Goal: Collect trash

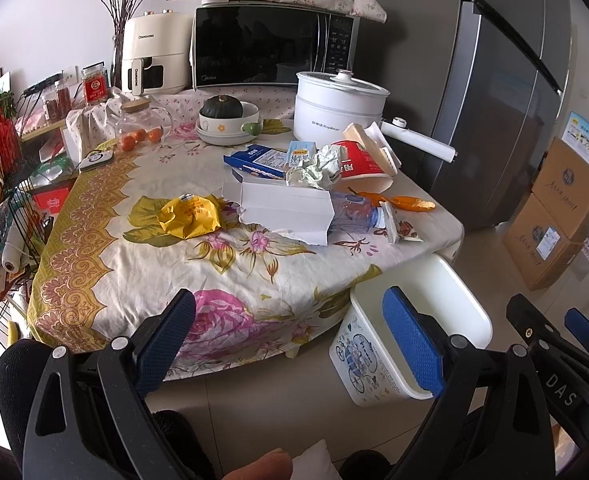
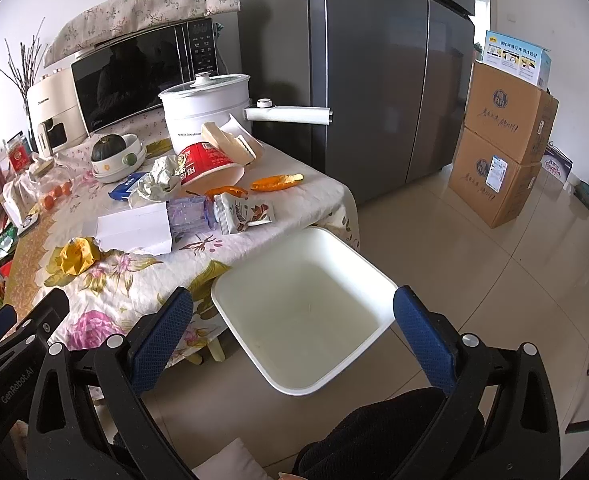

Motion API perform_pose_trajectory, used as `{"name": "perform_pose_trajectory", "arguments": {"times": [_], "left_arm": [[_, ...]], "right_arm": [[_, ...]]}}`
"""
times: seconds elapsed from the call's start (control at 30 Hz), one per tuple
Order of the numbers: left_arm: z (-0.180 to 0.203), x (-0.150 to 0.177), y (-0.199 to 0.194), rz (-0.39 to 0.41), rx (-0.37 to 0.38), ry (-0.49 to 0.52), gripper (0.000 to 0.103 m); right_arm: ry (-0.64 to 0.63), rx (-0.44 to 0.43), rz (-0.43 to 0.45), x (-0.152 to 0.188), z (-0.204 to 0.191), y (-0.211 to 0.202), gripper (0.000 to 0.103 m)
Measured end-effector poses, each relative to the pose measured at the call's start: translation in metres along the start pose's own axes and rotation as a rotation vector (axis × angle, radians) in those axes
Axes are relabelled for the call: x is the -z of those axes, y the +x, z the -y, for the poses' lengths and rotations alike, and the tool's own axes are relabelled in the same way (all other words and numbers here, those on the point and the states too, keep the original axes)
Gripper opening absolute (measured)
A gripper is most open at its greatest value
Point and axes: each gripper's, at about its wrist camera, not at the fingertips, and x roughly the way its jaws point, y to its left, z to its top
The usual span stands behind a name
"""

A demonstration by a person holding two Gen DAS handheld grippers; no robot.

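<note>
Trash lies on the floral-clothed table (image 1: 142,264): a yellow wrapper (image 1: 188,216) (image 2: 76,258), a torn white box (image 1: 282,210) (image 2: 134,228), a crushed clear bottle (image 1: 352,210) (image 2: 192,214), a snack pouch (image 2: 244,212), crumpled paper (image 1: 318,168) (image 2: 158,182), a red noodle cup (image 1: 364,166) (image 2: 208,168) and orange peels (image 2: 276,182). A white bin (image 2: 306,312) (image 1: 410,320) stands on the floor at the table's corner. My left gripper (image 1: 290,340) is open and empty before the table edge. My right gripper (image 2: 294,344) is open and empty above the bin.
A white cooker (image 1: 338,106), microwave (image 1: 270,46), air fryer (image 1: 154,54), squash in a bowl (image 1: 226,118) and glass jar (image 1: 140,128) stand at the back. A grey fridge (image 2: 374,80) and stacked cardboard boxes (image 2: 502,140) stand right. A wire rack (image 1: 2,208) stands left.
</note>
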Motion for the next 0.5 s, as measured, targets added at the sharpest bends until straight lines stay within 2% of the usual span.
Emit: {"name": "perform_pose_trajectory", "arguments": {"times": [0.5], "left_arm": [[-0.0030,0.0049,0.0005,-0.005,-0.001,-0.003,0.092]], "right_arm": [[-0.002,-0.001,-0.003,0.0031,-0.0021,0.0021,0.096]]}}
